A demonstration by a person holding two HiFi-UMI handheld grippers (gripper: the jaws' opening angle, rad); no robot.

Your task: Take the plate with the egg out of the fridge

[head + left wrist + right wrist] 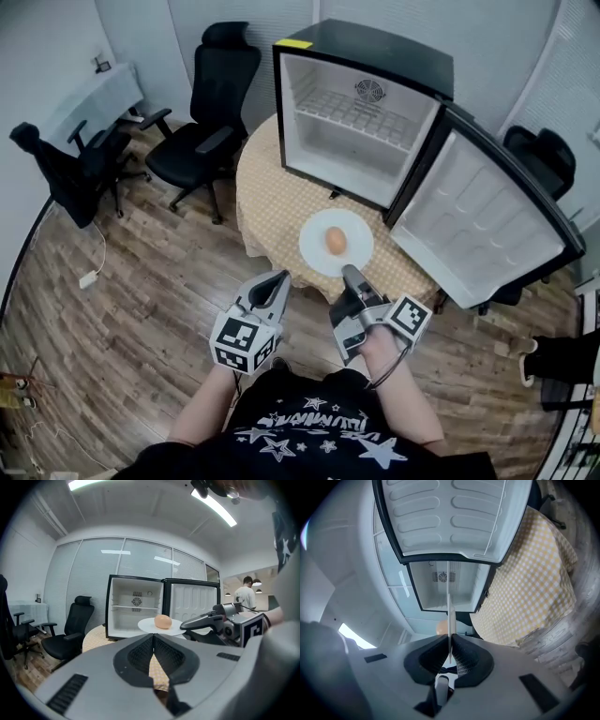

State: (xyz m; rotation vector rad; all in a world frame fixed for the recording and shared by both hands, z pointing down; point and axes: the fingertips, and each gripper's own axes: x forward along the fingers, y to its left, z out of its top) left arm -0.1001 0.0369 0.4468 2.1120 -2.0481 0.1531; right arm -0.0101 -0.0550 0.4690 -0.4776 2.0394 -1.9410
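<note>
A white plate (314,253) carries a brown egg (336,241) over the front part of the round table, just outside the open fridge (361,122). My right gripper (349,273) is shut on the plate's near rim. In the right gripper view the plate (449,616) runs edge-on between the pads of that gripper (450,641), and the egg (442,627) peeks out at its left. My left gripper (279,279) hovers to the plate's left with its tips together and nothing in them. From the left gripper (153,639) I see plate (150,626) and egg (162,621) ahead.
The fridge stands empty at the back of the checked-cloth table (272,197), its door (478,220) swung wide to the right. Black office chairs (202,141) stand to the left on the wooden floor, another behind the door. A person (245,595) stands far off.
</note>
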